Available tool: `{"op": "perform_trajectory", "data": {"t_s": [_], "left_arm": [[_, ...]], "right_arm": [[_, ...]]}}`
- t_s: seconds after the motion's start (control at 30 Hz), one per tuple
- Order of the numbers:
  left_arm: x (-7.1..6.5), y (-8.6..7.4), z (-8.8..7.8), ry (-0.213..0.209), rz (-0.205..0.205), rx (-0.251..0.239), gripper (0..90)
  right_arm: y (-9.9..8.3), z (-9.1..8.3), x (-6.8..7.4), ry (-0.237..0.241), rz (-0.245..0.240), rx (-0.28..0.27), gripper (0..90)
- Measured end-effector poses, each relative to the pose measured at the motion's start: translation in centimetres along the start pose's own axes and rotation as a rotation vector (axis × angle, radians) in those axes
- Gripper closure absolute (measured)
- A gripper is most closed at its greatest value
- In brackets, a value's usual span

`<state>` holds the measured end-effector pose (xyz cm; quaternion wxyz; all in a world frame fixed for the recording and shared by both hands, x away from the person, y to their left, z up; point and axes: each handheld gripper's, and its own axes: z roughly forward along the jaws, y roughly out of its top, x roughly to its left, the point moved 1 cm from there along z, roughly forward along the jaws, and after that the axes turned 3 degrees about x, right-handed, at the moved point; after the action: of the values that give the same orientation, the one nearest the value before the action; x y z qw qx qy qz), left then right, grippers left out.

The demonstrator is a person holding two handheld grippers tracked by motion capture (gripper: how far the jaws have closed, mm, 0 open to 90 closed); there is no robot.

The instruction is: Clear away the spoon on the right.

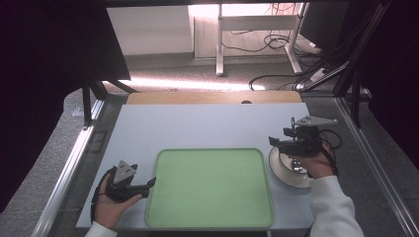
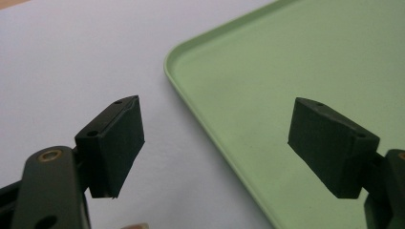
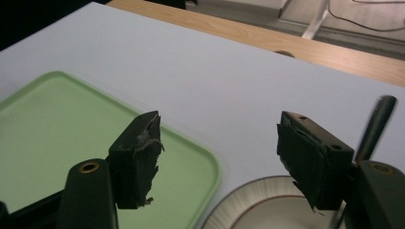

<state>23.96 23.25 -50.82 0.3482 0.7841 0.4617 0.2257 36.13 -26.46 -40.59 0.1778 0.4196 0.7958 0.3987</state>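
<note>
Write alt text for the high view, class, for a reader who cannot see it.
An empty green tray lies on a pale table, between two hand-held grippers. The left gripper sits by the tray's left edge, and the right gripper hovers open over a ridged plate on the tray's right.

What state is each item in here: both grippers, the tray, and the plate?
Left gripper: jaws open, holding nothing, at the tray's left edge.
Right gripper: jaws open, holding nothing, above the plate.
Green tray: flat on the table, nothing in it.
Plate: upright on the table right of the tray, partly hidden by the right hand.
</note>
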Motion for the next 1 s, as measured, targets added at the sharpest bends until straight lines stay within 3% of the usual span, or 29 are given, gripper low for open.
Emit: {"op": "perform_trajectory", "data": {"t_s": [0.37,0.67,1.0], "left_arm": [[0.1,0.0,-0.1,0.0,-0.002,-0.005,19.5],[0.2,-0.1,-0.1,0.003,-0.007,-0.002,19.4],[0.2,0.0,-0.1,0.004,-0.003,-0.002,19.3]], "right_arm": [[-0.8,0.0,-3.0,-0.081,0.065,0.019,32.6],[-1.1,0.5,-4.4,-0.149,0.106,0.052,34.1],[-1.4,2.1,-6.1,-0.175,0.139,0.085,37.5]]}}
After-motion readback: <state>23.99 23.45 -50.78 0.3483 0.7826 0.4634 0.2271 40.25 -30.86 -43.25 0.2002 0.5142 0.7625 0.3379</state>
